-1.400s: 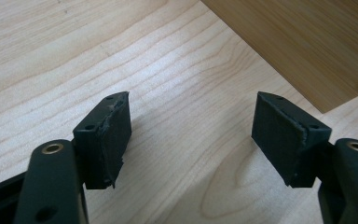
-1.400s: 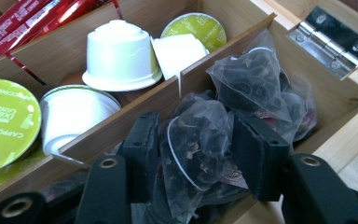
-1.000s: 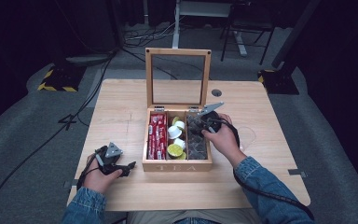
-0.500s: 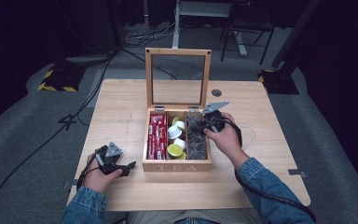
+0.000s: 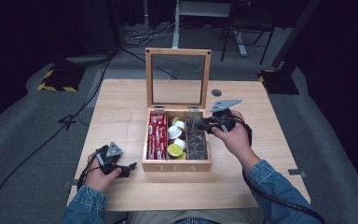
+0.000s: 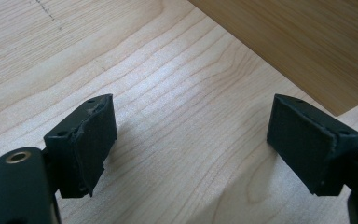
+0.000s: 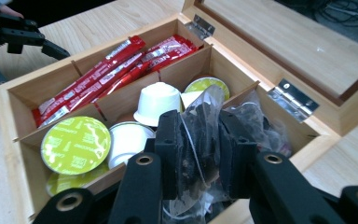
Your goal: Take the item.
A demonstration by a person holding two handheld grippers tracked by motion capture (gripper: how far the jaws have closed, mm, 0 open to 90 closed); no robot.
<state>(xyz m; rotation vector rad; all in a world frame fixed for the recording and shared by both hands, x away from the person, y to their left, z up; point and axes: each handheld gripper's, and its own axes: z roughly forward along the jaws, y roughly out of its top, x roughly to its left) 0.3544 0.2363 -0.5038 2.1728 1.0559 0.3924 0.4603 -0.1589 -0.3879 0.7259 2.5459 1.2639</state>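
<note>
A wooden tea box point(image 5: 177, 166) stands mid-table, its glass lid upright. Its left section holds red sachets point(image 5: 157, 135), the middle one capsules point(image 5: 175, 140), the right one dark tea packets point(image 5: 196, 140). My right gripper point(image 5: 200, 125) hovers over the right section, shut on a clear packet of dark tea point(image 7: 205, 105) that hangs between the pads point(image 7: 170, 140). My left gripper point(image 5: 128, 168) rests on the table left of the box. Its jaws have just been opening, and between them point(image 6: 191, 140) lies only bare wood.
The table's front edge runs just behind the left hand. A small round grommet point(image 5: 217, 93) sits in the tabletop behind the box on the right. The box's front corner point(image 6: 307, 46) is close ahead of the left gripper. Cables trail from both grippers.
The right gripper has risen a little and drifted right with the packet between its pads. The left hand has stayed where it was.
</note>
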